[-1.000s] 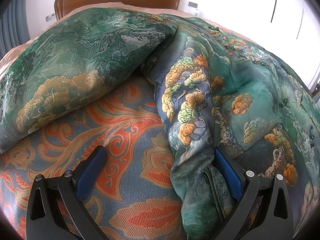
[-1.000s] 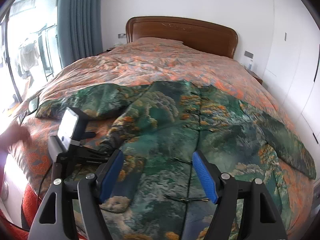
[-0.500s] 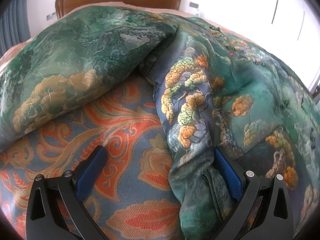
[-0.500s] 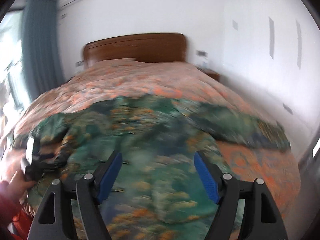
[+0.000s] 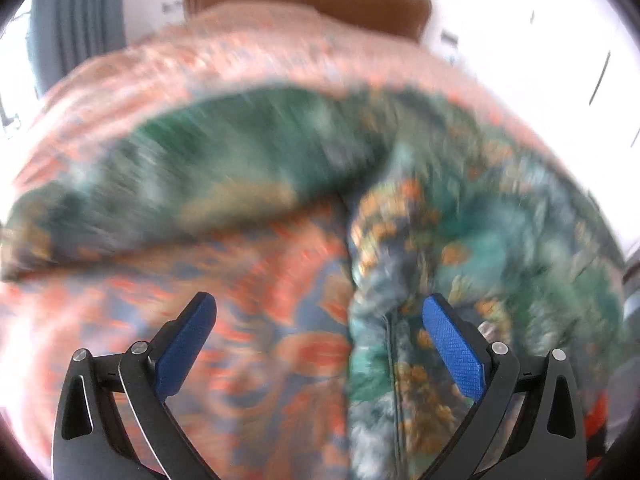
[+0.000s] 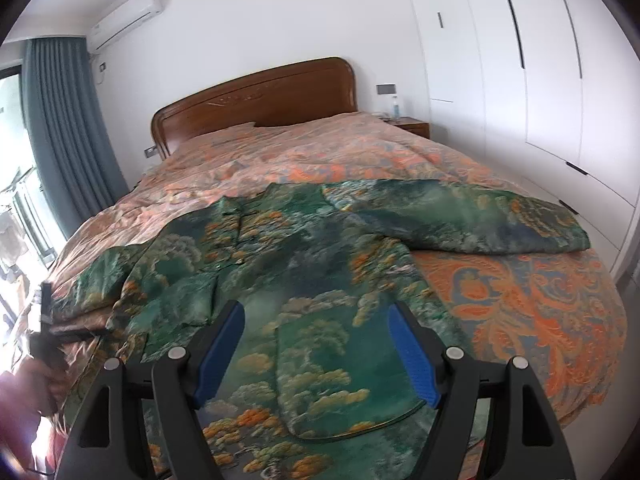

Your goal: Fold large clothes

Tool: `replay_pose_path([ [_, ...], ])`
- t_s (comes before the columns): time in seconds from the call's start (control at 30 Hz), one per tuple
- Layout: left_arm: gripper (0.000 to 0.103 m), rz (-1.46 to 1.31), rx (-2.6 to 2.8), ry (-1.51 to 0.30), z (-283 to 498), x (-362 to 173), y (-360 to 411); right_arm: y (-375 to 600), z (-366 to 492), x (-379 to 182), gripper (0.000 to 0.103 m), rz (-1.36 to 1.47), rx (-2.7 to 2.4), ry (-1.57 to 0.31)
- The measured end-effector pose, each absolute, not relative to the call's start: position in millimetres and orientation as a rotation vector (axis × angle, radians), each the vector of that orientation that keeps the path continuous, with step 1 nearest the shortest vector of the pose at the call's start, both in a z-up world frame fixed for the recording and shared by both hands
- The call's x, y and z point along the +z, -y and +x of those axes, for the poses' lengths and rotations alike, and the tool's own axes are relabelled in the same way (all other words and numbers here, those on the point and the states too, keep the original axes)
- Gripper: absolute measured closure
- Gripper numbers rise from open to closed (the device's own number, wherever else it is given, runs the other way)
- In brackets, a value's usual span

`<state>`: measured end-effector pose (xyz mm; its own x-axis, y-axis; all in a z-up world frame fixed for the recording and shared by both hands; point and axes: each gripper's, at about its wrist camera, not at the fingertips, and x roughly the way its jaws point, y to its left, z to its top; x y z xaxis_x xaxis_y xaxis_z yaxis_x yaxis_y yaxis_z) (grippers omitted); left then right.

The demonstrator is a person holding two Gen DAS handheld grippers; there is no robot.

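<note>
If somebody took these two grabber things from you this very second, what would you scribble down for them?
Left hand-held gripper: open, gripping nothing; the garment's edge lies below, between the fingers. That view is blurred.
Right hand-held gripper: open, empty, over the garment's near hem.
Green patterned garment: spread front-up on the orange bedspread, one sleeve stretched out to the right, the other sleeve out to the left.
Done: garment laid out; no fold visible.
Left: probably fold both sleeves in over the body, then fold the body up.
</note>
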<state>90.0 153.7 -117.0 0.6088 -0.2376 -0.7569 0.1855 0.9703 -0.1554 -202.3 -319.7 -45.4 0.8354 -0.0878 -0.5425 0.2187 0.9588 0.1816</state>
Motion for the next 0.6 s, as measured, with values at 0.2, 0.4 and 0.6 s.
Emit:
replay_pose_path([
  [0.2, 0.000, -0.273, -0.054, -0.783, 101, -77, -275, 310, -200, -47, 0.027, 0.277, -0.117, -0.561],
  [0.4, 0.000, -0.832, 0.047, -0.890, 123, -156, -412, 297, -206, -40, 0.027, 0.252, -0.098, -0.543],
  [0.6, 0.006, -1.096, 0.047, -0.708, 133, -180, -435, 289, -198, -42, 0.027, 0.251, -0.079, -0.576],
])
